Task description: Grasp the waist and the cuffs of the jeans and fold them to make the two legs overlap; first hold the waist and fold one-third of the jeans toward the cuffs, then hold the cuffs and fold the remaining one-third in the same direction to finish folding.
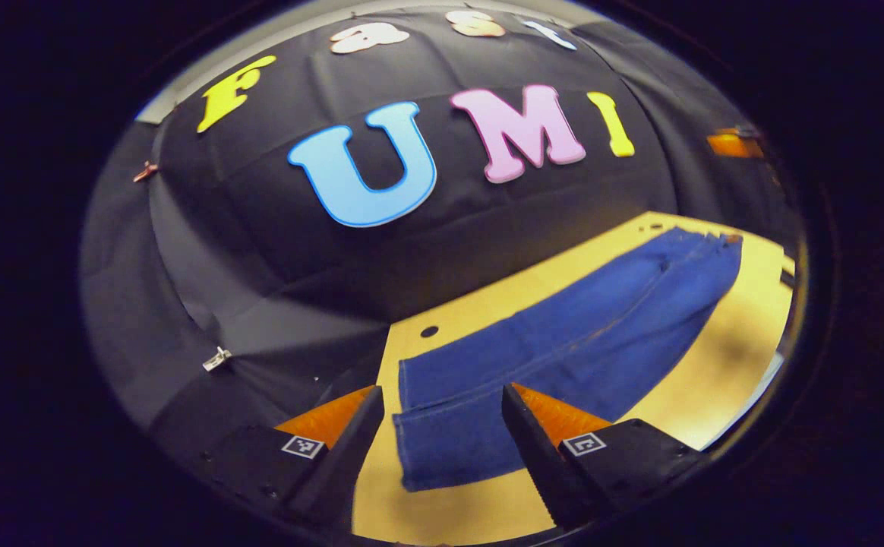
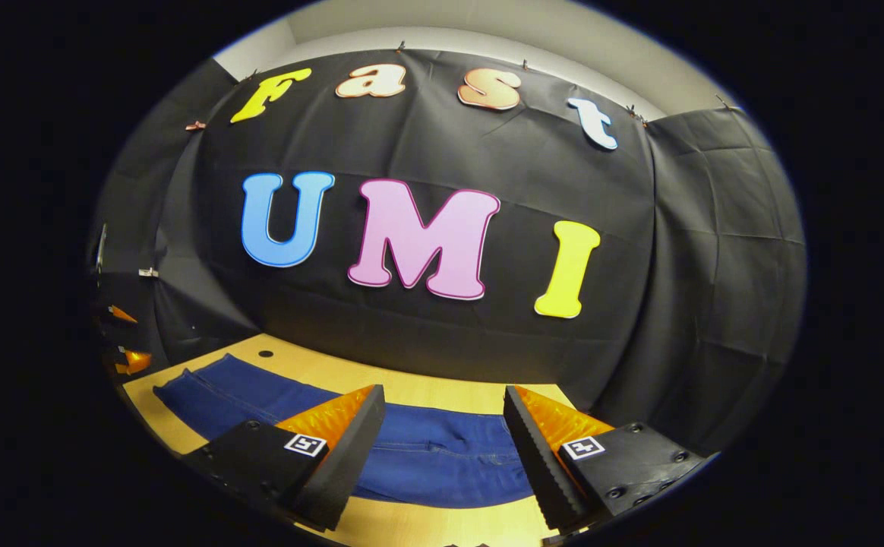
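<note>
Jeans (image 1: 563, 357) flat on the counter (image 1: 723, 372), legs already overlapped.
Left hand-held gripper (image 1: 442, 425) hovers spread over the cuffs at 6 o'clock; right hand-held gripper (image 2: 442, 425) spread above the waist end, nothing pinched.

We see the blue jeans (image 1: 563, 349) spread flat and full length on the pale wooden desk (image 1: 723, 365), legs already lying together with orange stitching along the seams. In the right gripper view the jeans (image 2: 427, 448) stretch from near centre to far left.
</note>
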Tool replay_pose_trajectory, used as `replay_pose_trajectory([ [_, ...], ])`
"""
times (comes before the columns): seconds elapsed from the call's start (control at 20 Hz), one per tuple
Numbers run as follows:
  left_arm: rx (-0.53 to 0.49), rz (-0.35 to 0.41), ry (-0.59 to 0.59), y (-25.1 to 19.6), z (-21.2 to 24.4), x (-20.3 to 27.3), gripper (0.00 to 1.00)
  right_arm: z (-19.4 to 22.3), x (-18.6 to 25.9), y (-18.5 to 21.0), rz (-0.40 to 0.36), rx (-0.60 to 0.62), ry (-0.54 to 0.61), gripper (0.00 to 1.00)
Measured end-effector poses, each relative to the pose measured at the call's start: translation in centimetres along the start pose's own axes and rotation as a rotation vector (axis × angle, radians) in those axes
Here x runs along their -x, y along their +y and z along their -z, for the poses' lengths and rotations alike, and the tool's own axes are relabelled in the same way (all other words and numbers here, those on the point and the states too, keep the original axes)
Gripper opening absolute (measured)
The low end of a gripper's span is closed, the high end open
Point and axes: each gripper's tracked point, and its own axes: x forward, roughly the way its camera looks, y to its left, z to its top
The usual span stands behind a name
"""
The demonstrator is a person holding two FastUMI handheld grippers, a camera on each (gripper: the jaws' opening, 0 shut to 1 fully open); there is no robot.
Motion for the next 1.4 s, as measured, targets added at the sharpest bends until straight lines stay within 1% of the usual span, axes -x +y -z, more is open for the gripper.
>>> replay_pose_trajectory([
  [0.1,-0.159,0.044,0.095,1.2,4.7,-1.4,0.98,1.3,-0.3,-1.2,0.017,0.017,0.035,0.96],
  [0.25,-0.344,0.152,0.193,1.2,10.2,-3.7,0.98,2.7,-0.7,-2.6,0.046,0.031,0.074,0.96],
  [0.3,-0.414,0.185,0.227,1.3,12.0,-4.2,0.98,3.2,-0.8,-2.9,0.049,0.036,0.088,0.94],
  [0.4,-0.566,0.259,0.272,0.9,15.0,-5.0,0.98,4.2,-1.0,-3.3,0.05,0.053,0.109,0.96],
  [0.5,-0.681,0.338,0.306,0.2,17.8,-5.5,0.98,5.3,-1.2,-3.9,0.052,0.077,0.135,0.96],
  [0.55,-0.723,0.364,0.317,-0.2,18.6,-5.9,0.98,5.7,-1.1,-4.4,0.058,0.086,0.146,0.96],
  [0.65,-0.79,0.36,0.305,-0.1,19.0,-7.4,0.98,6.3,-1.0,-5.4,0.073,0.097,0.156,0.97],
  [0.7,-0.8,0.344,0.302,0.1,18.7,-8.3,0.92,6.7,-1.0,-6.0,0.081,0.104,0.159,0.96],
  [0.8,-0.794,0.338,0.298,0.1,18.2,-9.4,0.92,7.9,-0.9,-7.3,0.101,0.118,0.181,0.96],
  [0.85,-0.798,0.342,0.294,0.1,18.0,-10.1,0.9,8.5,-0.9,-8.0,0.112,0.122,0.192,0.96],
  [0.95,-0.819,0.375,0.306,-0.3,18.2,-11.5,0.8,9.5,-0.8,-9.5,0.138,0.142,0.208,0.96],
  [1.0,-0.833,0.385,0.315,-0.5,18.2,-12.2,0.63,9.8,-0.8,-10.2,0.145,0.16,0.213,0.96],
  [1.1,-0.822,0.392,0.367,-0.9,18.6,-13.3,0.32,10.5,-1.0,-11.8,0.129,0.259,0.213,0.96],
  [1.15,-0.814,0.385,0.373,-1.0,18.7,-14.0,0.23,11.0,-1.3,-12.5,0.115,0.309,0.219,0.96],
  [1.2,-0.799,0.388,0.379,-0.8,18.6,-13.4,0.16,11.3,-1.5,-13.3,0.097,0.368,0.218,0.96],
  [1.25,-0.781,0.389,0.384,-0.8,18.3,-13.2,0.14,11.6,-1.8,-13.9,0.074,0.432,0.222,0.96],
  [1.4,-0.742,0.403,0.383,-1.0,18.4,-13.3,0.06,13.0,-3.0,-15.6,-0.047,0.639,0.251,0.96],
])
